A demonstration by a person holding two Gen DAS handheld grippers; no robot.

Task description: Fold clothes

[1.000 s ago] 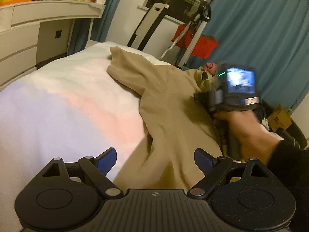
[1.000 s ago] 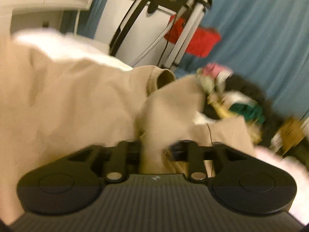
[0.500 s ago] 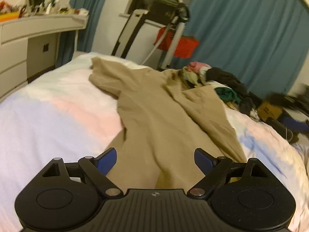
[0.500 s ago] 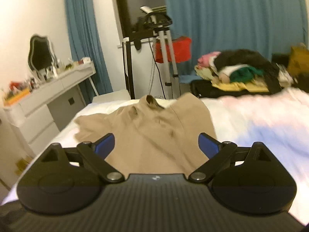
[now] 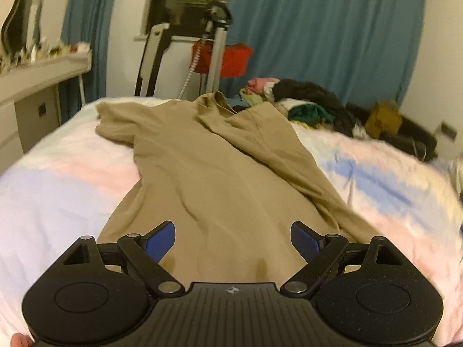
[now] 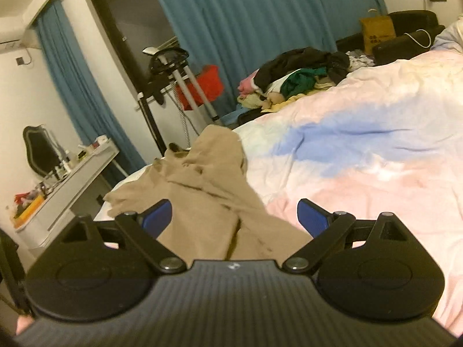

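Observation:
A tan shirt [image 5: 220,173] lies lengthwise on the bed, its collar at the far end and its right side folded over the body. My left gripper [image 5: 233,240] is open and empty above the shirt's near hem. My right gripper [image 6: 234,217] is open and empty, held above the same shirt [image 6: 208,185] from its right side. The left sleeve [image 5: 115,121] lies spread out to the left.
The bed cover [image 5: 376,179] is pastel pink, white and blue. A heap of mixed clothes [image 5: 303,101] lies beyond the bed's far edge. A white dresser [image 5: 34,86] stands on the left. A stand with a red bag [image 5: 222,57] is before blue curtains.
My right gripper has let go of the shirt's right side, which now lies folded over the body, and has pulled back. Both grippers have drawn back toward the near hem.

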